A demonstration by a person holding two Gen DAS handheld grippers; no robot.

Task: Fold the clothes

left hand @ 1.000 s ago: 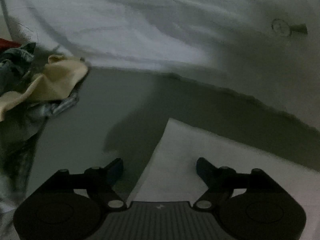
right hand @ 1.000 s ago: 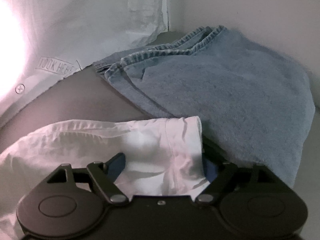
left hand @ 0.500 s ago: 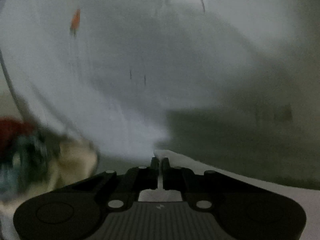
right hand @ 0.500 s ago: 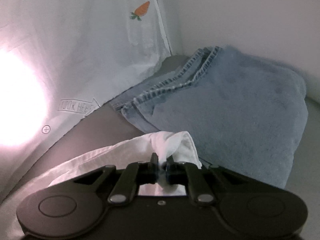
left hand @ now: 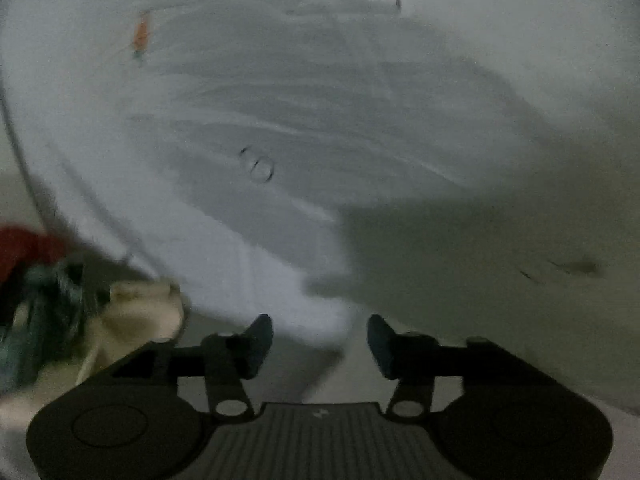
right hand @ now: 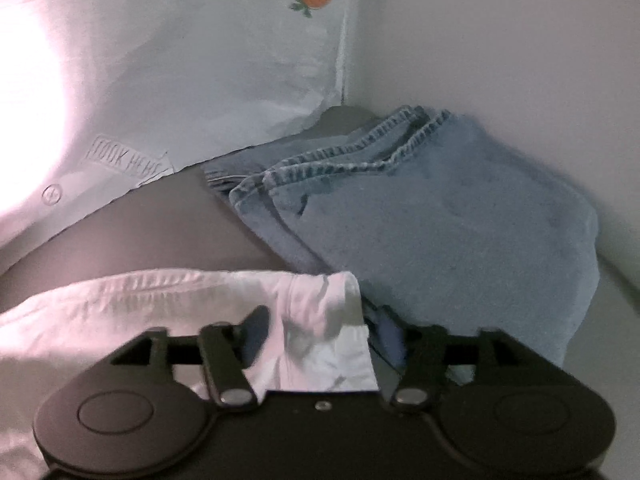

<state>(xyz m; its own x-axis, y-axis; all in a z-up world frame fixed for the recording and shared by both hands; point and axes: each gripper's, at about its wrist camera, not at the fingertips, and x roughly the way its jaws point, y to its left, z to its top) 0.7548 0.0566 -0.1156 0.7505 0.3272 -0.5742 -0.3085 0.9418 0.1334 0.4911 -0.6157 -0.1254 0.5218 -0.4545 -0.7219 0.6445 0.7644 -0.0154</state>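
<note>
- Our right tool (right hand: 324,336) hangs low over the white garment (right hand: 132,308), its jaws spread apart with a bunched corner of the cloth lying between them; nothing is pinched.
- Our left tool (left hand: 320,344) also stands parted and empty. Its view is smeared by motion, so we cannot tell what lies under it beyond a pale strip of fabric near the fingertips.
- Risk one, as we judge it: the white corner touches and partly overlaps the folded jeans (right hand: 460,216). A careless closing here could catch the denim along with the cloth and drag the neat stack out of shape.
- Risk two: the corner is rumpled and doubled on itself. Closing on it may take several layers at once, so any fold would come out crooked.
- Risk three: with the left view blurred, that tool may come down off the hem, or stray toward the loose heap of clothes (left hand: 80,320) at its left, cream and teal with red behind.
- The white garment looks thin and soft, wrinkled along a stitched hem, spread across the dark tabletop (right hand: 160,236) in front of the right tool and running off to the left.
- The jeans sit folded at the far right corner, against the white backdrop sheet (right hand: 200,60) printed with a small carrot.
- Whether the white piece has just been laid down after a fold or awaits one, this scene fits both.
</note>
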